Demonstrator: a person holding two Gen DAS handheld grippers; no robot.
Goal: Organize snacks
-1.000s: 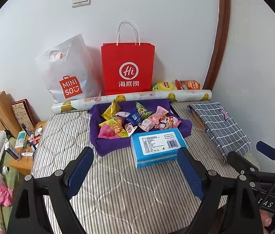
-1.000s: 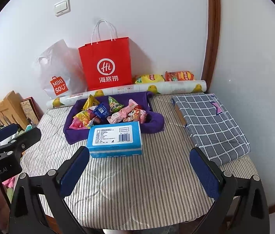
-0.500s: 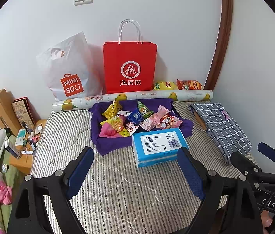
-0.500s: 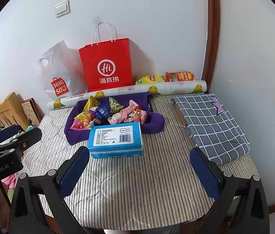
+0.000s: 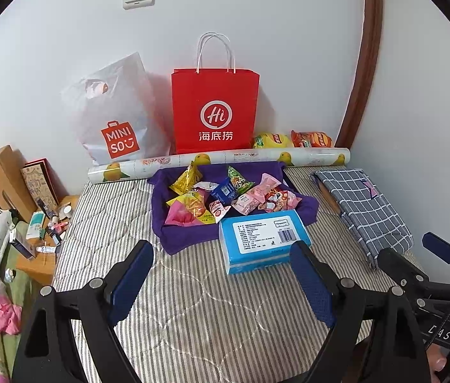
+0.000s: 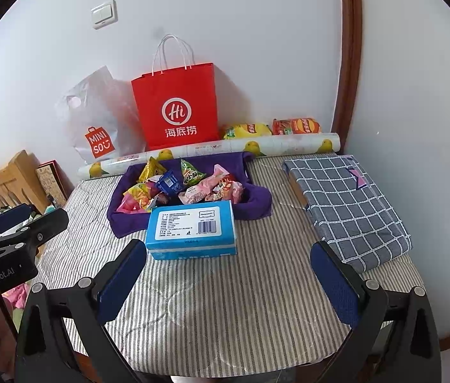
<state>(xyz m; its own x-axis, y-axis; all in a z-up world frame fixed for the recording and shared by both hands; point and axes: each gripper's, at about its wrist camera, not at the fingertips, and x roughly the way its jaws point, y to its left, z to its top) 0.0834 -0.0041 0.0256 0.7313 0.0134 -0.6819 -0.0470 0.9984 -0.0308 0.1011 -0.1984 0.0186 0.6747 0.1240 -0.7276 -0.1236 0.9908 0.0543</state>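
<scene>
Striped mattress (image 5: pixel 212 319): fills the foreground in both views and carries all items below.

Folded grey checked cloth (image 6: pixel 349 204): lies along the mattress's right edge, well apart from the snacks.

Red paper bag (image 5: pixel 215 111) and white Miniso plastic bag (image 5: pixel 113 118): stand upright, side by side against the back wall.

Patterned paper roll (image 5: pixel 218 159): lies across the mattress in front of both bags; two chip packets (image 5: pixel 292 139) sit behind its right end.

Purple cloth tray (image 5: pixel 177 239): sits mid-mattress, just in front of the roll.

Blue tissue pack (image 5: pixel 263 239): lies flat, touching the tray's near right edge.

Snack packets (image 5: pixel 225 194): small, mixed yellow, pink, blue and green, heaped loosely inside the purple tray.

Left gripper (image 5: pixel 221 284): jaws spread wide, nothing between them, above bare mattress short of the tissue pack.

Right gripper (image 6: pixel 228 281): jaws likewise wide apart and empty, near the mattress's front edge.
</scene>
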